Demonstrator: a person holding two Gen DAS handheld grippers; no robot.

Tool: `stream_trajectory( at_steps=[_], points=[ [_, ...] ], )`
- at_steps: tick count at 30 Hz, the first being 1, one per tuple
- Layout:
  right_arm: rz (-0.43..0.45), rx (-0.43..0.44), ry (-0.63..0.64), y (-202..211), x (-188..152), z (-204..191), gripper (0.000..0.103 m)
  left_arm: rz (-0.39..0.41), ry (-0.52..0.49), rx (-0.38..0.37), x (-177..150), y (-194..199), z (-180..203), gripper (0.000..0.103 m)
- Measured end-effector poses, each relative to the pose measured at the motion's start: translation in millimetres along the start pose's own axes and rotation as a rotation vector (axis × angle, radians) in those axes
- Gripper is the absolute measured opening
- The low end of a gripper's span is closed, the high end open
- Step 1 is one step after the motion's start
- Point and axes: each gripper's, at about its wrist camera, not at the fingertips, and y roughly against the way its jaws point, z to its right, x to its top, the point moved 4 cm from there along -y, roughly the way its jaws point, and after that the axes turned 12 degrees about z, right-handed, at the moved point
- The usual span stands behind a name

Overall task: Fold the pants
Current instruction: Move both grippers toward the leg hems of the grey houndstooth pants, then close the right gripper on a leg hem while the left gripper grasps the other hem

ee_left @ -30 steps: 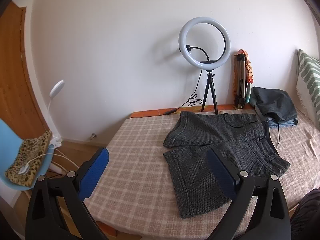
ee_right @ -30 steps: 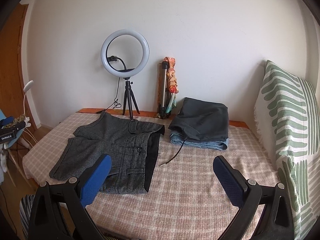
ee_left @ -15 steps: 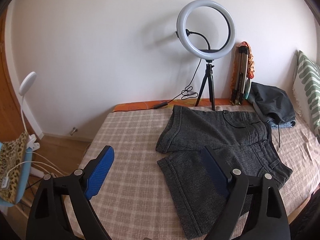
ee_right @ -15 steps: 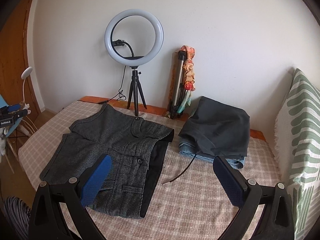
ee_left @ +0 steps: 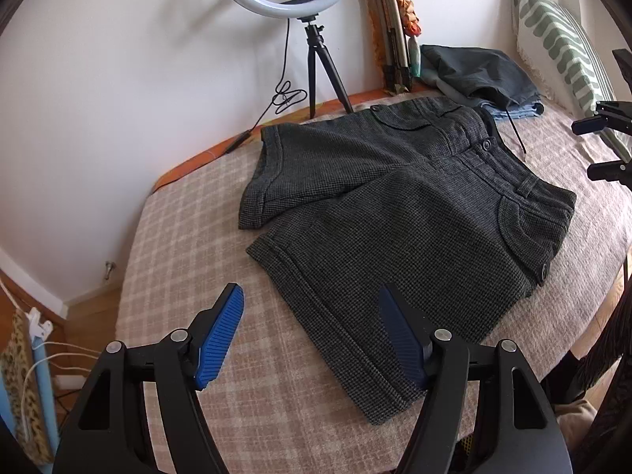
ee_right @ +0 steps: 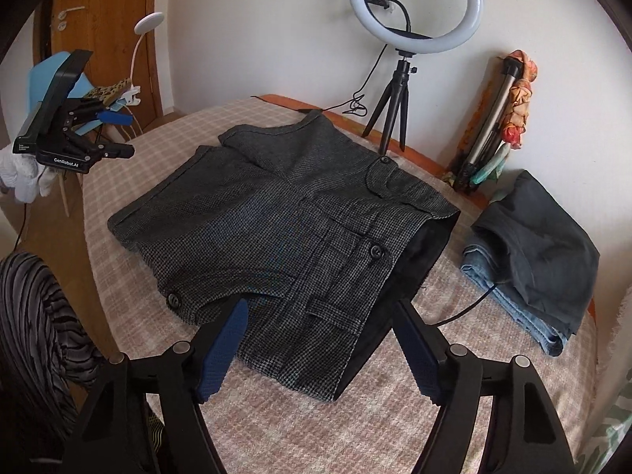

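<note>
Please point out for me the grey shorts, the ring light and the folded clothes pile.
Grey shorts (ee_left: 414, 229), left wrist view, middle of the nearer leg.
Ring light (ee_right: 472, 12), right wrist view, right side of the white ring.
Folded clothes pile (ee_right: 545, 252), right wrist view, dark top garment.

Ring light (ee_right: 415, 6) on tripod by wall, folded clothes pile (ee_right: 533, 252), checked blanket (ee_left: 189, 245), striped cushion (ee_left: 561, 35)

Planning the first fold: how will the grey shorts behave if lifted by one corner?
The grey shorts look like thick woven cloth lying limp on the checked blanket, so they would probably drape and sag, not hold shape. The buttoned waistband seems bulkier, likely hanging heavier.
</note>
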Motion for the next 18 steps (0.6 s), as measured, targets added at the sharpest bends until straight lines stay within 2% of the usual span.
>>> stream_trajectory(
  at_steps=[4,8,12,18],
  points=[
    [-0.073,0.072,0.064,-16,-26,-28,0.073,-0.039,-0.006,-0.058,-18,-3,13,0.068],
    [-0.121,0.095,0.126,-33,-42,-45,0.073,-0.058,0.033,-0.107,-30,-8,19,0.067],
    [-0.146,0.073,0.178,-49,-47,-54,0.073,-0.07,0.011,-0.164,-41,-10,36,0.067],
    [-0.198,-0.004,0.243,-68,-54,-55,0.073,-0.097,-0.032,-0.235,-50,-13,60,0.068]
  ],
)
